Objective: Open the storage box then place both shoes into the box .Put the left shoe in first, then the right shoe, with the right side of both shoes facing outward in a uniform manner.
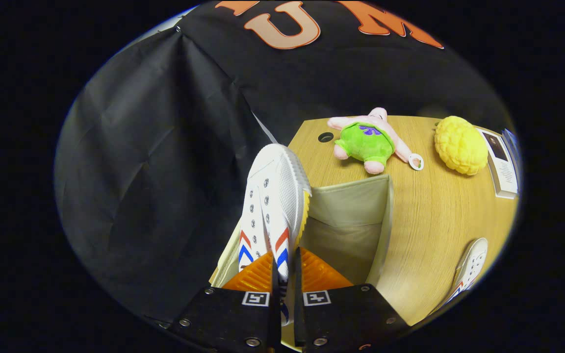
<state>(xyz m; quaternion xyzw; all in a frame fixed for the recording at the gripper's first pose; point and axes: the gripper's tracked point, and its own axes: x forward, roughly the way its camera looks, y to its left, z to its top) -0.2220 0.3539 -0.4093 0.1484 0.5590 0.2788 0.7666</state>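
A white sneaker (pixel 273 196) with red and blue chevrons and a yellow sole edge is pinched by its side wall between my fingers; the gripper (pixel 285 274) is shut on it. The shoe hangs toe-forward over the left side of the open beige storage box (pixel 385 220), which stands on the wooden table (pixel 434 225) just ahead of the fingers. The box interior to the right of the shoe looks bare. The second white sneaker (pixel 471 267) lies on the table to the right of the box, partly cut off.
Beyond the box lie a pink and green plush toy (pixel 367 139) and a yellow knobbly ball (pixel 460 144). A card or booklet (pixel 500 164) rests at the far right table edge. Black cloth hangs left of the table. A round cable hole (pixel 325 137) sits near the table's back corner.
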